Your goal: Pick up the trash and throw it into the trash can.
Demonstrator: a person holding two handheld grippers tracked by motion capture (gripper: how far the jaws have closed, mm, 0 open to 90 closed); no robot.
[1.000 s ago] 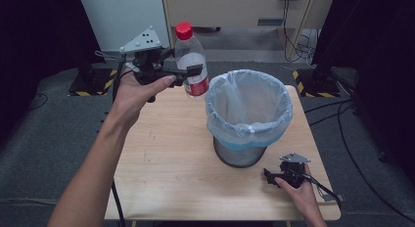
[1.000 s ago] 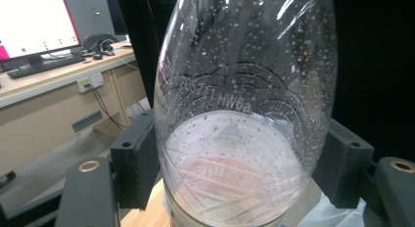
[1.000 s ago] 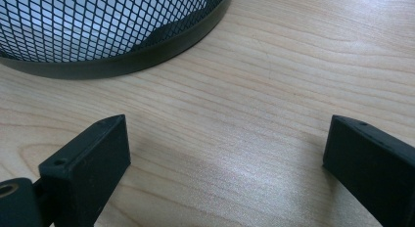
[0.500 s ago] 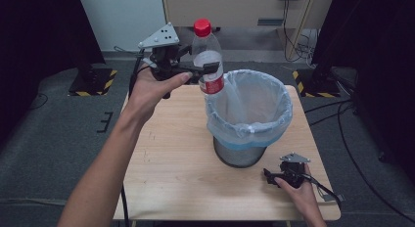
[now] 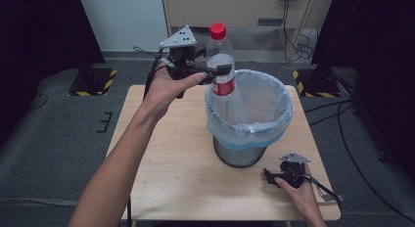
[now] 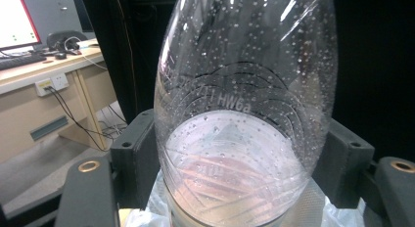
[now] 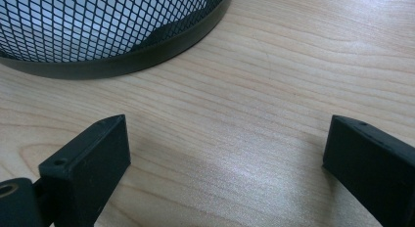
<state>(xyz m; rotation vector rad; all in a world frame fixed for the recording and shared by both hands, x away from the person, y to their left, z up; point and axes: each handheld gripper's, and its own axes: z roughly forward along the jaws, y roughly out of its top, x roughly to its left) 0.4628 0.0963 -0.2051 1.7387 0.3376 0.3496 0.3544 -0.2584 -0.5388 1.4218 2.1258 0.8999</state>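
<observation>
Two grippers work here. At left, our left gripper [image 5: 215, 70] clenches a clear bottle [image 5: 221, 65] with a red cap, upright over the near-left rim of a lined mesh bin [image 5: 247, 112]. We judge it should be centred over the opening before letting go. At right, our right gripper [image 5: 272, 176] rests on the table [image 5: 171, 158], jaws spread, empty. Its own view shows the bin's mesh base; the left gripper view shows droplets inside the bottle.

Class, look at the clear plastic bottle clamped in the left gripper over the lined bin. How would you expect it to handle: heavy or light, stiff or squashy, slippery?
The bottle looks empty, so probably light for its size. Its thin clear wall would likely dent under a hard squeeze from the left gripper. Droplets inside and its smooth curve suggest it could slip, and, being round, roll if laid down.
</observation>
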